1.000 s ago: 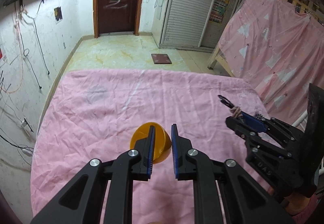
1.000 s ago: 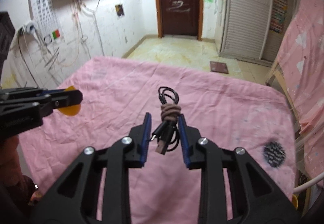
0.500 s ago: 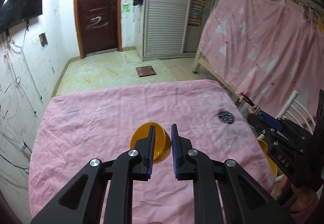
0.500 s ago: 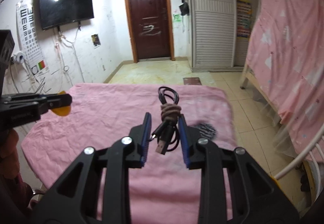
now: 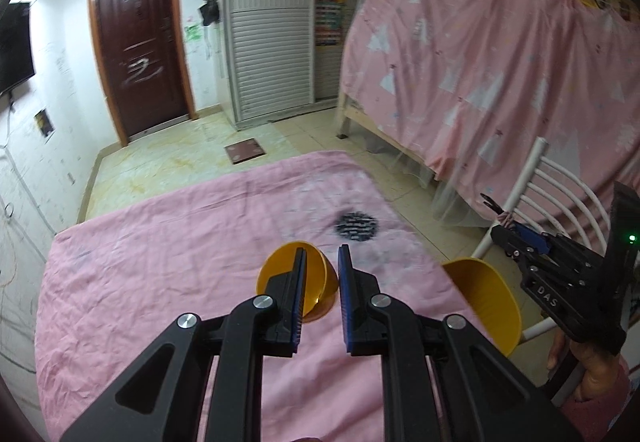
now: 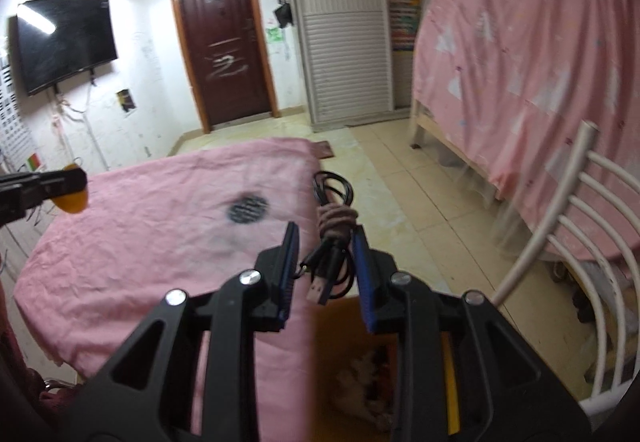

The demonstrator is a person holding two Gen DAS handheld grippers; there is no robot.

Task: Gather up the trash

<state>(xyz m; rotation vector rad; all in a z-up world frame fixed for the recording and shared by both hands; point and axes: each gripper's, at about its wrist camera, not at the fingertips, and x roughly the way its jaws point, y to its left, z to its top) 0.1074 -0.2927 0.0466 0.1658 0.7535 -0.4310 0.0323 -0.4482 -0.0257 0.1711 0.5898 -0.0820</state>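
My left gripper (image 5: 321,262) is shut on the rim of a small orange bowl (image 5: 276,274) and holds it above the pink-covered table (image 5: 160,262). My right gripper (image 6: 326,242) is shut on a coiled black USB cable (image 6: 334,226) tied with a brown band. It hangs past the table's right edge, over an orange bin (image 6: 344,346) with trash inside. The bin also shows in the left wrist view (image 5: 486,290), with the right gripper (image 5: 516,232) beyond it. The left gripper with the bowl shows at the left of the right wrist view (image 6: 68,186).
A round black mesh patch (image 5: 356,227) lies on the pink cloth near its right edge. A white metal chair (image 6: 580,254) stands right of the bin. A bed draped in pink cloth (image 5: 480,82) is behind it. Tiled floor (image 6: 400,186) lies between.
Both grippers have swung to the right. The right gripper carried the cable off the table to above the orange bin. The left gripper kept the bowl and moved toward the table's right side.
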